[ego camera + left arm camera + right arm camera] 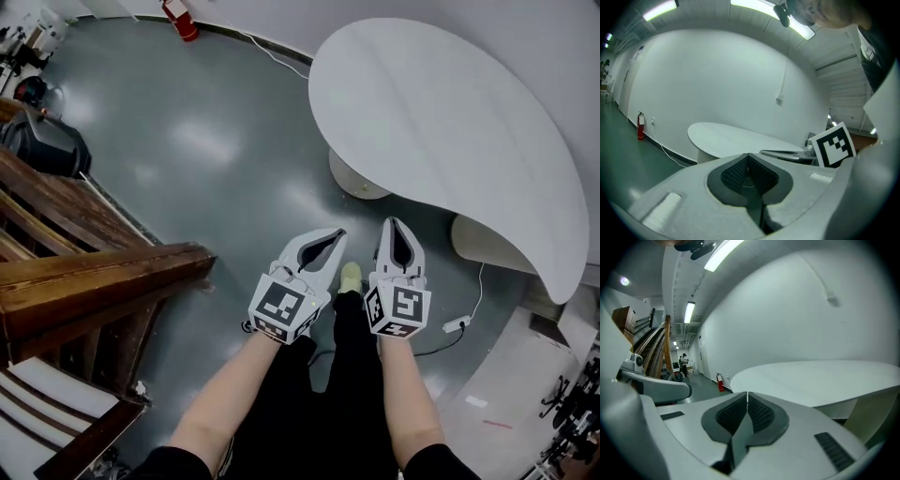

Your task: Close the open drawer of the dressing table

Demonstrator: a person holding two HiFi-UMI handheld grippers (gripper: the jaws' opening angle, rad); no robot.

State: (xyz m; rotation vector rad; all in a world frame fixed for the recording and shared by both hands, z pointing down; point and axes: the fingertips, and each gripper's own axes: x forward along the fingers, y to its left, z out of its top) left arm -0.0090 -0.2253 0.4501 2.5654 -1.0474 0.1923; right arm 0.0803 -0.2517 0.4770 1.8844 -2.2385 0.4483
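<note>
Left gripper (339, 234): jaws together, nothing between.
Right gripper (395, 223): jaws together, nothing between.
White table (441, 122): ahead of both grippers, untouched.
Wooden furniture (94, 281): at left.

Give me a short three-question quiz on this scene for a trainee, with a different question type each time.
1. True or false: the right gripper holds an object between its jaws.
2. Multiple choice: the white tabletop is shaped A) oval, B) square, C) triangular.
3. Fill in: the left gripper has its jaws ___.
Key: 1 false; 2 A; 3 shut.
</note>
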